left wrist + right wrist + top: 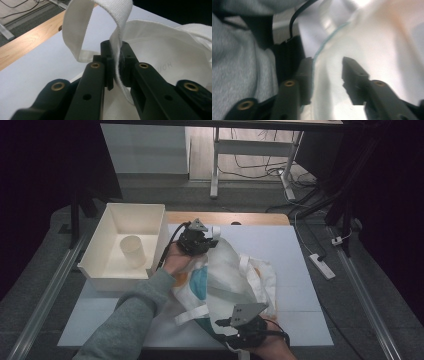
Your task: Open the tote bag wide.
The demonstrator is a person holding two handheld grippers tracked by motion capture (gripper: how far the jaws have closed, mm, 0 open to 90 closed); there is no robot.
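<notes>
A white cloth tote bag (235, 270) with a blue and orange print lies crumpled on the white table board (285, 245). At the bag's far end my left gripper (214, 233) is shut on one white strap. In the left gripper view that strap (75, 30) loops up from between the closed jaws of the left gripper (115, 53), with the bag's body (170, 50) behind. My right gripper (223, 324) is at the bag's near edge. In the right gripper view the right gripper (327, 66) has its jaws apart, with the bag's fabric (372, 32) between them and unpinched.
A white open bin (95, 265) stands at the table's left with a pale cup (132, 251) upright inside. A grey sleeve (130, 315) reaches across the front left. A wooden table edge (250, 218) runs behind the board. A power strip (321, 266) lies on the floor at right.
</notes>
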